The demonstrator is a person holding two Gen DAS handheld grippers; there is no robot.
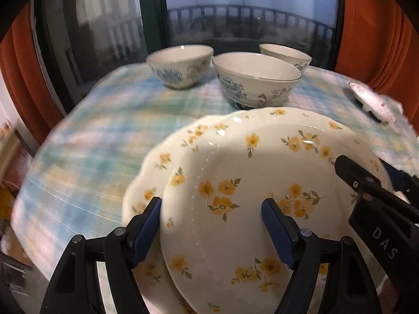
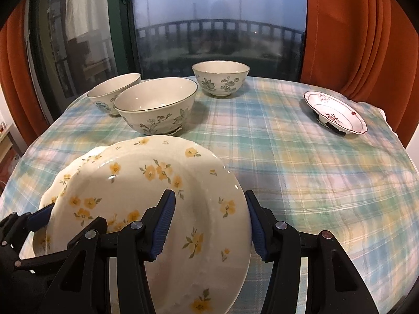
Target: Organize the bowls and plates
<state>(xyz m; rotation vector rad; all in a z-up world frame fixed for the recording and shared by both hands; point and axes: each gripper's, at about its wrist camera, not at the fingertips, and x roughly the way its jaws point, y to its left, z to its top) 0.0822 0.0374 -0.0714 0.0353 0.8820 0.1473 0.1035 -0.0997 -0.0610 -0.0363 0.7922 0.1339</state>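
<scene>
A: Right, we are starting at the left, where our left gripper [image 1: 210,225] is straddling the near-left rim of the upper yellow-flowered plate [image 1: 243,183], one finger under the rim, the other over the well. Whether the pads are actually pinching, we cannot tell; the jaws are standing fairly wide.

B: And that plate is sitting tilted over a second flowered plate [image 1: 136,196], whose scalloped edge is peeking out on the left.

A: Moving across, our right gripper [image 2: 209,225] is bracketing the opposite rim, one finger on the inside face, the other outside the edge. Same story: contact is looking likely, but a firm grip is not something we are seeing.

B: We are judging this glazed ceramic as stiff, slick and breakable, moderately heavy. The rim is the only place to take it, with both sides sharing the load so it is not slipping off the ribbed pads.

A: Beyond the plates, three blue-patterned bowls [image 2: 155,104] are standing near the window side of the checked tablecloth [image 2: 301,170], the nearest just beside the plate's far edge.

B: So little room forward. To the right, though, the cloth is lying open, with only a small red-rimmed dish [image 2: 336,112] sitting well apart near the far right corner.

A: That corner is dropping away, so we are wanting to be keeping clear of it.
</scene>
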